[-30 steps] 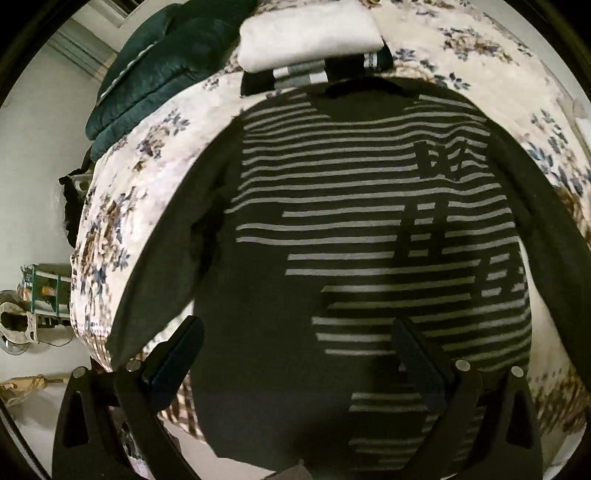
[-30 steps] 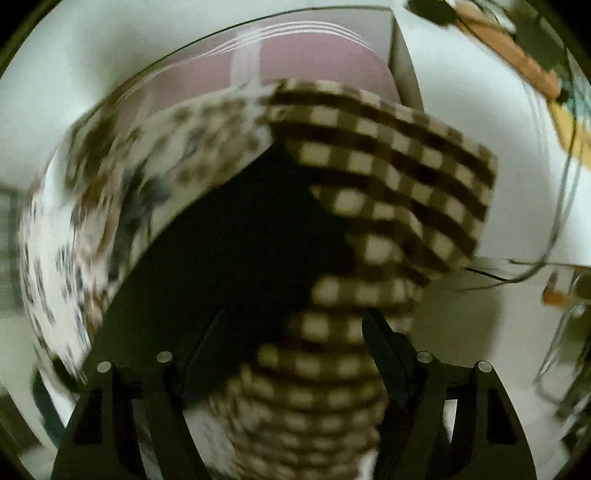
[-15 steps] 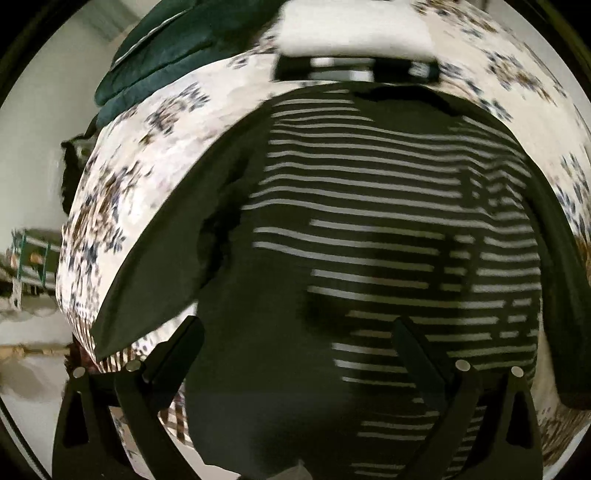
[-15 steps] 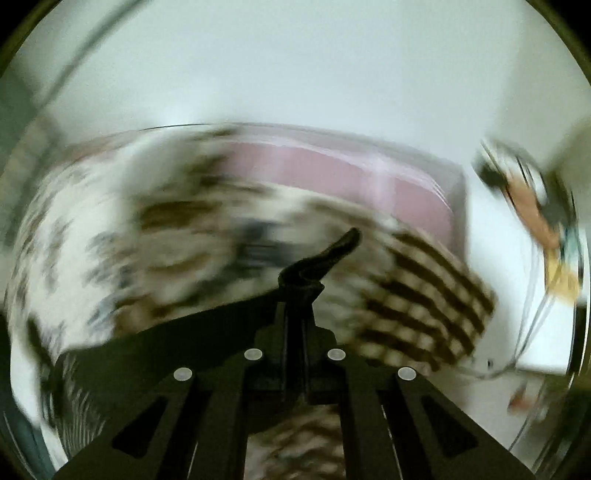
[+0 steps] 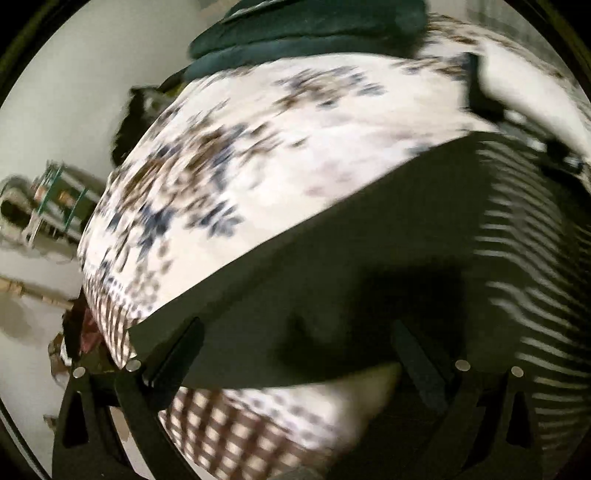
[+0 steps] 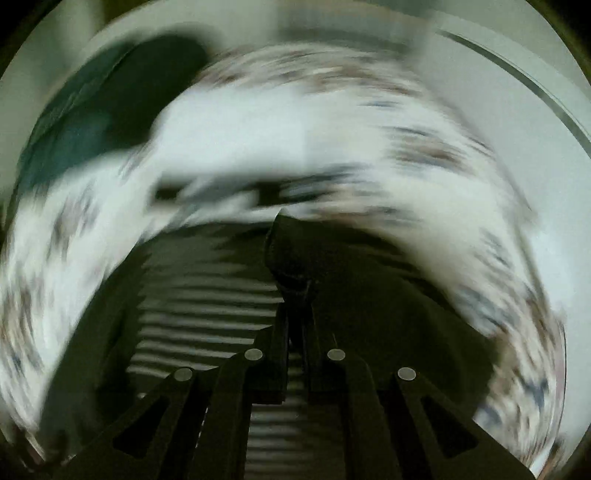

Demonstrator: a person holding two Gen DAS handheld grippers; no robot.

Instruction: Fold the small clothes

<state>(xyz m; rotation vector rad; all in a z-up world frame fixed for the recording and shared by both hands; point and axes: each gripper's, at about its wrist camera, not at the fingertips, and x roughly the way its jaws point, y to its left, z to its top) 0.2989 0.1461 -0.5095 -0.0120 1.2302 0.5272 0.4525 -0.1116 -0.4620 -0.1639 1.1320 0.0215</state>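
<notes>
A dark sweater with pale stripes (image 5: 524, 280) lies spread on a floral bedspread (image 5: 258, 155). Its plain dark left sleeve (image 5: 295, 280) runs across the left wrist view. My left gripper (image 5: 295, 354) is open, its fingers (image 5: 173, 354) low over the sleeve's end. My right gripper (image 6: 295, 325) is shut on a fold of the sweater's dark fabric (image 6: 291, 254), which is lifted over the striped body (image 6: 207, 317). Both views are motion-blurred.
A dark green jacket (image 5: 317, 29) lies at the far end of the bed, and it also shows in the right wrist view (image 6: 92, 118). A white folded garment (image 5: 535, 92) lies near it. A checked blanket (image 5: 229, 439) hangs at the bed's near edge. A shelf (image 5: 48, 206) stands at the left.
The left gripper has swung left from over the sweater's body to its left sleeve. The right gripper shut on the sweater's fabric and swung with it over the striped body.
</notes>
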